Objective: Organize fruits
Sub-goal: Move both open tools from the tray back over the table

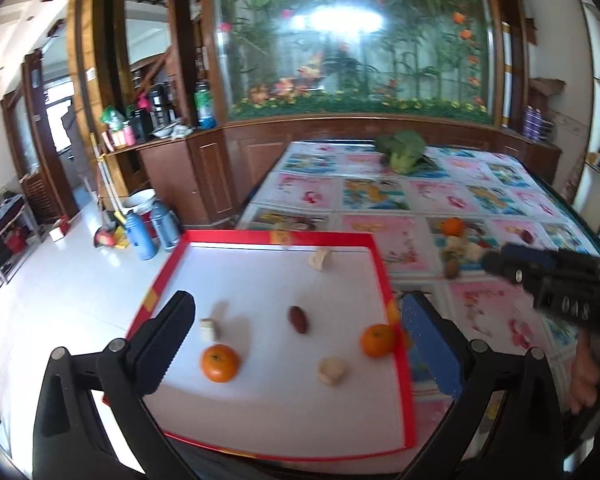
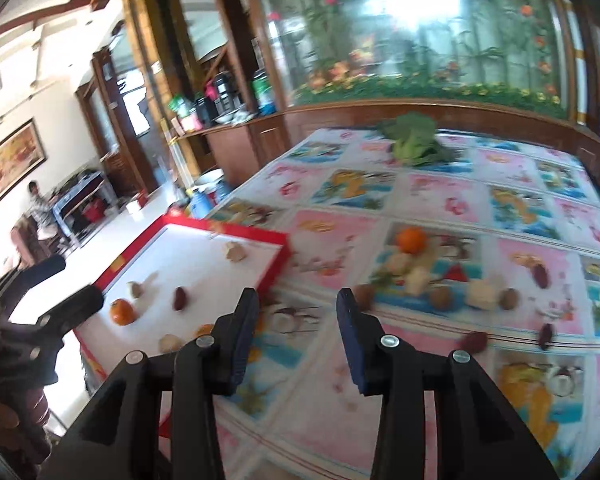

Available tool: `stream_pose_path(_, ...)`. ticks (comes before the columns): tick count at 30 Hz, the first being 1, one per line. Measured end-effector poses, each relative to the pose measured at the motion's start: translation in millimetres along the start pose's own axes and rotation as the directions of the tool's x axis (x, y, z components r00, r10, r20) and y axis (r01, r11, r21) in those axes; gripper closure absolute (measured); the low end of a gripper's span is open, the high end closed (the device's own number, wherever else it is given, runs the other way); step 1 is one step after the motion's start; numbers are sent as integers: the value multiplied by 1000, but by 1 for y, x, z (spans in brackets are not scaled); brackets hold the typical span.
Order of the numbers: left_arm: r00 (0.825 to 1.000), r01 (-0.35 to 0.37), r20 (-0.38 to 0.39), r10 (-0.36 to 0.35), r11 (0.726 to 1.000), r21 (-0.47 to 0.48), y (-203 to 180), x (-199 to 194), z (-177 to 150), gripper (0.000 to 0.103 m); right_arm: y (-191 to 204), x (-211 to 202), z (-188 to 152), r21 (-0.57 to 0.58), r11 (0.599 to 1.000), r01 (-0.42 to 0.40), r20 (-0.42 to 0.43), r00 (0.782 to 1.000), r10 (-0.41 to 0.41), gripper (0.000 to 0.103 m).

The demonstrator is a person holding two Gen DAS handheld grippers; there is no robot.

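Left wrist view: the left gripper (image 1: pixel 296 334) hangs over the tray (image 1: pixel 392 312), jaws spread wide, nothing between them. Below it the red-rimmed tray holds six pieces: two oranges, one near the left finger (image 1: pixel 220 362), one by the right rim (image 1: pixel 377 340); one dark date (image 1: pixel 298 319) in the middle; three pale chunks, at the far edge (image 1: pixel 320 259), at the left (image 1: pixel 211 329), and at the front (image 1: pixel 332 371).

Over to the right wrist view: the right gripper (image 2: pixel 298 334) is partly open and empty, pointing down at the tablecloth (image 2: pixel 332 248) just right of the tray. Beyond it, loose on the cloth, one orange (image 2: pixel 411 239), three pale chunks clustered beside it, about three brown nuts in a row, blurred, and three dark dates scattered right. One broccoli (image 2: pixel 414 138) sits at the far end of the table, well apart from the fruit.
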State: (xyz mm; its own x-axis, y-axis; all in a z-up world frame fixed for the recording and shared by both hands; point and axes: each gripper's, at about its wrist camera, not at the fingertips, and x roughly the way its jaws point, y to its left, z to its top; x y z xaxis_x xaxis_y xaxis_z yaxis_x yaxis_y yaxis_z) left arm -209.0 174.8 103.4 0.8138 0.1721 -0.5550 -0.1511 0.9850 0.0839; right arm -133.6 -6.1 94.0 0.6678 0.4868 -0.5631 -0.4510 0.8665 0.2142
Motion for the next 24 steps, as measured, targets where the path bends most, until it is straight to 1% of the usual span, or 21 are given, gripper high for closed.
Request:
stream_pose_path(2,999,33,-5,-33,999,28,-15,-4,-1,0,-22,-13,-1,36,999,35,22,999,-36,63)
stream_pose_path(4,998,59,-15,-58,997,52,-28,-7,-3,0,-42,-24,-3,70,995,71,35,997,-73,60)
stream_pose_path(8,993,113,-35,-111,991,72,-46,-13,-9,0,-87,-55,-19,110,978,178,50,982,-184,58)
stream_pose_path(11,987,150,-67,-144,983,102,-61,-11,-18,0,-124,-78,-38,155,956,249,28,966,-256,56)
stream_pose_path(12,986,158,-76,-150,981,110,-65,-9,-21,0,-136,-84,-46,167,947,275,10,960,-280,54)
stream_pose_path(14,979,183,-111,-169,974,132,-75,-1,-26,0,-154,-90,-58,183,932,313,-26,949,-313,54)
stream_pose_path(16,975,195,-133,-176,970,144,-83,7,-28,0,-167,-89,-68,202,922,330,-72,944,-322,54)
stream_pose_path(17,973,202,-141,-181,968,147,-86,10,-28,0,-171,-88,-70,212,921,326,-83,945,-315,54)
stream_pose_path(19,970,212,-151,-189,965,152,-92,15,-26,0,-173,-81,-68,217,925,312,-105,950,-296,54)
stream_pose_path(21,967,226,-158,-201,961,158,-99,18,-21,0,-171,-69,-62,200,928,315,-133,947,-293,54)
stream_pose_path(24,966,235,-149,-210,956,176,-107,18,-15,0,-168,-56,-56,200,937,286,-138,955,-262,54)
